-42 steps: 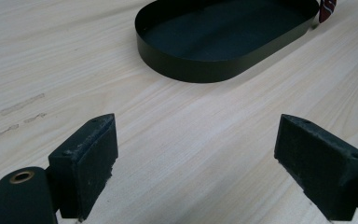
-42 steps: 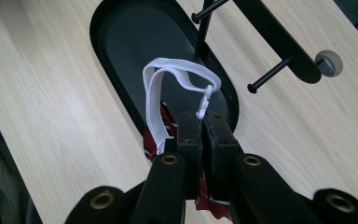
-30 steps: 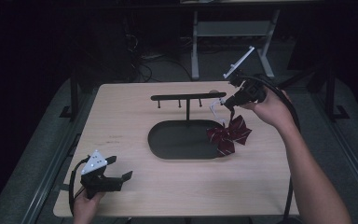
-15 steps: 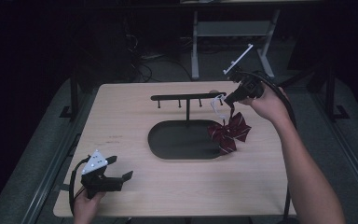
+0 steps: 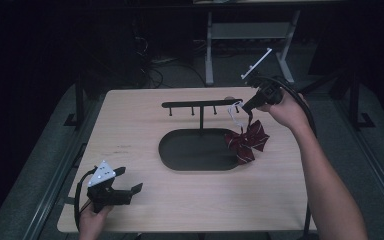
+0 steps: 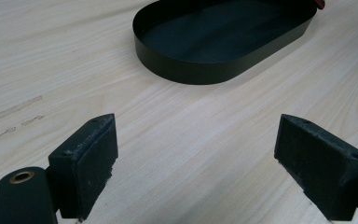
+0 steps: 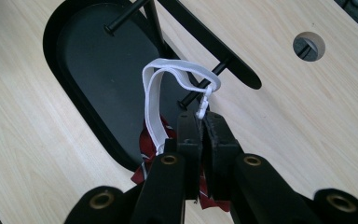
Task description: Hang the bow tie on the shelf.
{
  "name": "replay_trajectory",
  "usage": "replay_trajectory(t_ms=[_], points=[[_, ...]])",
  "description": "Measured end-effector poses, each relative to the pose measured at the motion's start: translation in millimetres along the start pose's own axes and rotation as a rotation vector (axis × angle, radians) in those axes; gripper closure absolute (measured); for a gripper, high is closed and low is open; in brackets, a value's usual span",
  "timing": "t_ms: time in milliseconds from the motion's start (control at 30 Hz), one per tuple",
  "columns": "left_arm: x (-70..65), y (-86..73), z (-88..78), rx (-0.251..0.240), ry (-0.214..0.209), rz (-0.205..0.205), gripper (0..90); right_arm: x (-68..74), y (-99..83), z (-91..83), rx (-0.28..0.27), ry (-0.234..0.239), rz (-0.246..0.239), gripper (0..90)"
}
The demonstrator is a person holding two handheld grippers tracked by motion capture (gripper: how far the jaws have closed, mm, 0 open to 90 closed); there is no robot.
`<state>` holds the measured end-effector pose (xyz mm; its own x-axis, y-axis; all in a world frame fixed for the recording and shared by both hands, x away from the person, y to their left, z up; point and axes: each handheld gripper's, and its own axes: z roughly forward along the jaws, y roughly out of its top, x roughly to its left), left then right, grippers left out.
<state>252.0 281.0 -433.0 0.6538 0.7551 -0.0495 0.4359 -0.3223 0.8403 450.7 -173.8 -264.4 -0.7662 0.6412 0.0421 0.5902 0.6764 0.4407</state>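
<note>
Lifted a little since a second ago: right gripper (image 5: pixel 245 106) with its catch, higher and closer to the end of the rack's bar. Reaches in from the right side on an outstretched forearm, angled down and leftward toward the hook rack (image 5: pixel 201 105). Jaws pressed together on the white strap (image 7: pixel 156 100) of a dark red bow tie (image 5: pixel 247 141); strap loops up from the pinch and hangs close by the end peg (image 7: pixel 200 92) of the bar, clasp just at the peg, whether hooked over it cannot be told. Bow dangles below the gripper, long axis tilted from lower left to upper right, one wing over the right rim of the black oval tray (image 5: pixel 166 155), the other out over the table (image 5: pixel 145 125). Stands in the way: the rack's crossbar and row of short pegs, directly ahead of the strap; post rising from the tray.

Left gripper (image 5: pixel 125 192) unmoved at the near left corner of the table, held low in the left hand (image 5: pixel 92 220), jaws spread wide with bare wood between the pads (image 6: pixel 86 163), pointed toward the tray, well apart from it.
</note>
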Motion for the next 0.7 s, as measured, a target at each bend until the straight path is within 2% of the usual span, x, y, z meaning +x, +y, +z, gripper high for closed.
replay_trajectory(t_ms=[200,367,700], points=[[1.3,-0.3,0.2,0.01,0.001,-0.001,13.1,-3.6,1.2,3.5,0.003,0.004,0.009,85.7],[1.8,-0.7,0.8,-0.004,0.002,-0.014,13.1,-5.7,2.4,6.6,0.004,0.001,0.016,85.6],[2.4,0.2,3.9,0.011,-0.003,-0.008,13.1,-10.7,-0.3,11.7,0.006,0.007,0.026,85.4]])
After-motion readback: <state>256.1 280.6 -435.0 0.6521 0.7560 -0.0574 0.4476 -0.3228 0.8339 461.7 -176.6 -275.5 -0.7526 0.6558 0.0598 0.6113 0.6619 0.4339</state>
